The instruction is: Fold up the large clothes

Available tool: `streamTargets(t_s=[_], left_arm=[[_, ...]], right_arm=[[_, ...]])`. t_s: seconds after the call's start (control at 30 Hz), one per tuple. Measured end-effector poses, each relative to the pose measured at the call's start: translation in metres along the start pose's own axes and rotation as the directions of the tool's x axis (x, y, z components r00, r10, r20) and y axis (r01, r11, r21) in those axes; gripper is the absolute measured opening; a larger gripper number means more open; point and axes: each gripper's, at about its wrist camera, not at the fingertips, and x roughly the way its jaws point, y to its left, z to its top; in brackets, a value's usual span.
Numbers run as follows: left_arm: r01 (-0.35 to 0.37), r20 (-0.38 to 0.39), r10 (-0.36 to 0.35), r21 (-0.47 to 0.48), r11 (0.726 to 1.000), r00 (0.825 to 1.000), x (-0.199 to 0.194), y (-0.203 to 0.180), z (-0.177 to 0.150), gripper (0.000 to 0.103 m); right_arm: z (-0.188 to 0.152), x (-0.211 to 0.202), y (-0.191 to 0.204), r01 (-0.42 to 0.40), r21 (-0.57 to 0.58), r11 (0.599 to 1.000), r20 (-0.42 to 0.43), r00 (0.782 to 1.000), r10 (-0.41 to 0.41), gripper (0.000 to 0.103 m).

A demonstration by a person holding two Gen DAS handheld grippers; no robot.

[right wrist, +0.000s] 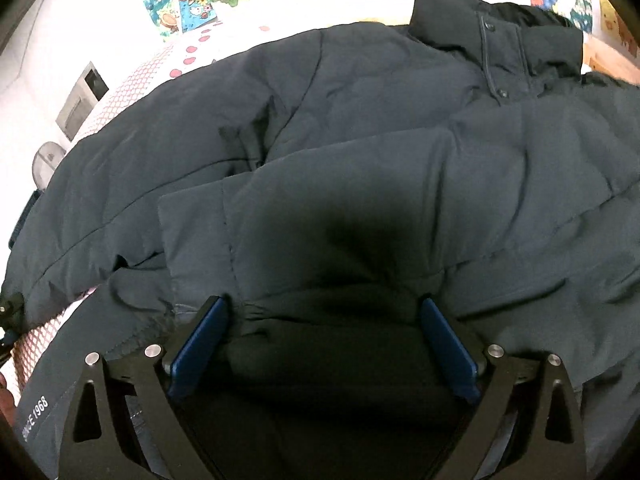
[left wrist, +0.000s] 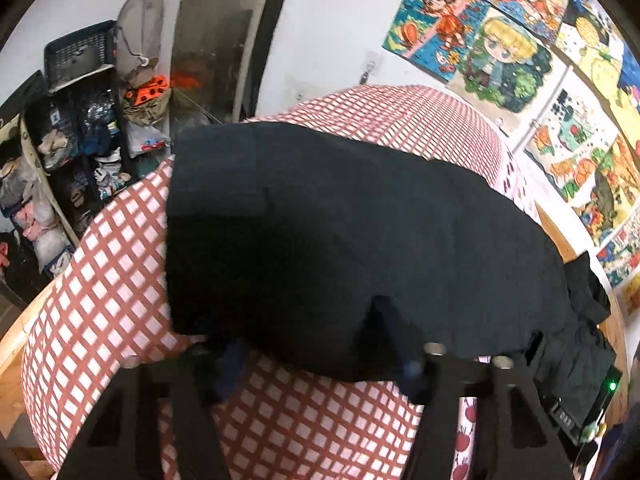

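Observation:
A large dark navy padded jacket (left wrist: 340, 240) lies spread on a bed with a red-and-white checked cover (left wrist: 104, 272). My left gripper (left wrist: 320, 360) is open at the jacket's near hem; the fabric drapes over its fingertips. In the right wrist view the jacket (right wrist: 360, 120) fills the frame, its collar (right wrist: 496, 40) at the top, one sleeve folded across the body. My right gripper (right wrist: 324, 320) is open, its blue pads (right wrist: 200, 344) wide apart on either side of a bunched fold of the sleeve.
A cluttered shelf (left wrist: 72, 152) stands left of the bed. Cartoon posters (left wrist: 500, 52) cover the wall on the right. A wooden bed frame (left wrist: 560, 240) edges the mattress. A door (left wrist: 224, 40) is behind.

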Motion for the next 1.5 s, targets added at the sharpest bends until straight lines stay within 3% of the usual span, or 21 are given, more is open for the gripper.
streamTargets(t_s=[0.1, 0.2, 0.3, 0.47, 0.6, 0.7, 0.77, 0.83, 0.93, 1.03, 1.17, 1.23, 1.33, 1.4, 1.5], left_arm=[[0.026, -0.002, -0.026, 0.006, 1.000, 1.000, 0.001, -0.004, 0.004, 0.025], [0.025, 0.023, -0.026, 0.051, 0.998, 0.999, -0.007, -0.016, 0.004, 0.016], [0.000, 0.097, -0.014, 0.137, 0.991, 0.995, -0.026, -0.033, 0.006, 0.014], [0.026, 0.227, -0.088, 0.259, 0.965, 0.970, -0.077, -0.065, 0.016, 0.013], [0.088, 0.253, -0.195, 0.380, 0.921, 0.948, -0.114, -0.099, 0.025, 0.013], [0.126, 0.244, -0.291, 0.525, 0.842, 0.925, -0.146, -0.143, 0.022, 0.013], [0.167, 0.225, -0.362, 0.595, 0.786, 0.905, -0.164, -0.172, 0.014, 0.013], [0.205, 0.199, -0.431, 0.659, 0.723, 0.880, -0.180, -0.203, -0.001, 0.013], [0.254, 0.153, -0.495, 0.709, 0.658, 0.855, -0.192, -0.237, -0.027, 0.013], [0.338, 0.063, -0.550, 0.729, 0.595, 0.833, -0.189, -0.276, -0.065, 0.013], [0.428, -0.073, -0.567, 0.736, 0.524, 0.820, -0.167, -0.319, -0.113, 0.013], [0.498, -0.169, -0.571, 0.717, 0.488, 0.803, -0.151, -0.334, -0.136, 0.013], [0.610, -0.300, -0.585, 0.649, 0.454, 0.754, -0.122, -0.340, -0.165, 0.013], [0.637, -0.358, -0.561, 0.630, 0.444, 0.746, -0.107, -0.341, -0.180, 0.013], [0.651, -0.428, -0.501, 0.598, 0.468, 0.753, -0.084, -0.338, -0.189, 0.014]], right_arm=[[-0.001, -0.001, -0.003, -0.019, 0.014, 1.000, 0.015, 1.000, 0.019, 0.096], [-0.003, 0.000, -0.003, -0.022, 0.013, 1.000, 0.033, 0.999, 0.022, 0.096], [-0.005, 0.001, -0.005, -0.030, 0.018, 0.999, 0.050, 0.998, 0.029, 0.096], [-0.008, -0.005, -0.008, -0.064, 0.039, 0.997, 0.096, 0.994, 0.060, 0.095], [-0.003, -0.048, -0.021, -0.140, 0.124, 0.982, 0.177, 0.977, 0.117, 0.095], [-0.001, -0.100, -0.035, -0.229, 0.180, 0.957, 0.262, 0.949, 0.178, 0.095], [-0.001, -0.123, -0.042, -0.195, 0.156, 0.968, 0.283, 0.948, 0.145, 0.095], [-0.005, -0.141, -0.055, -0.105, 0.136, 0.985, 0.286, 0.956, 0.063, 0.095], [-0.012, -0.154, -0.080, -0.032, 0.156, 0.987, 0.274, 0.962, -0.012, 0.095], [-0.022, -0.166, -0.117, -0.014, 0.247, 0.969, 0.270, 0.961, -0.054, 0.095], [-0.038, -0.184, -0.159, 0.072, 0.373, 0.925, 0.259, 0.949, -0.178, 0.096], [-0.047, -0.193, -0.177, 0.087, 0.404, 0.911, 0.263, 0.942, -0.207, 0.096], [-0.058, -0.204, -0.203, 0.110, 0.441, 0.891, 0.274, 0.929, -0.250, 0.096], [-0.068, -0.208, -0.219, 0.093, 0.476, 0.875, 0.289, 0.923, -0.255, 0.096], [-0.073, -0.200, -0.234, 0.014, 0.513, 0.858, 0.319, 0.925, -0.206, 0.096]])
